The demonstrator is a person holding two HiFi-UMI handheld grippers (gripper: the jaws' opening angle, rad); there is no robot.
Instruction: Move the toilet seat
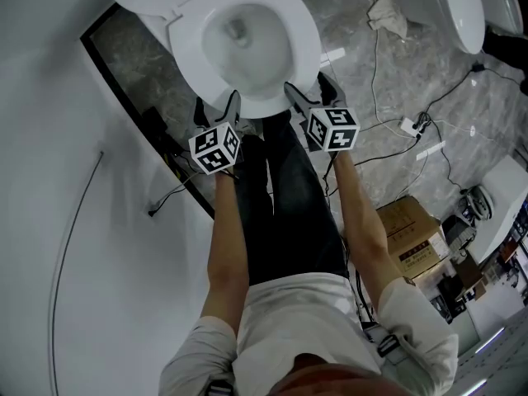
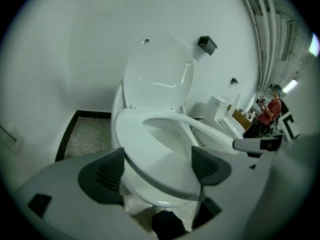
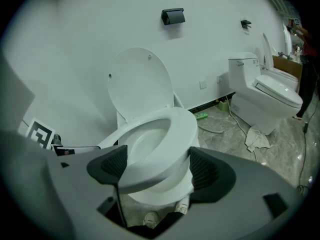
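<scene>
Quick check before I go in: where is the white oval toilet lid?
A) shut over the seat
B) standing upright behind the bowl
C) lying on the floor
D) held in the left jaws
B: the white oval toilet lid stands upright against the wall, behind the white toilet seat ring.

Both bare forearms (image 1: 227,238) stretch forward, parallel. The left gripper (image 1: 217,110) and right gripper (image 1: 313,91) have jaws spread wide apart.

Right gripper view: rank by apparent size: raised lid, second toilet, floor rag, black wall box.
1. raised lid and second toilet: they look about alike, and the lid is nearer, so unranked.
2. floor rag
3. black wall box, narrowly smaller.
</scene>
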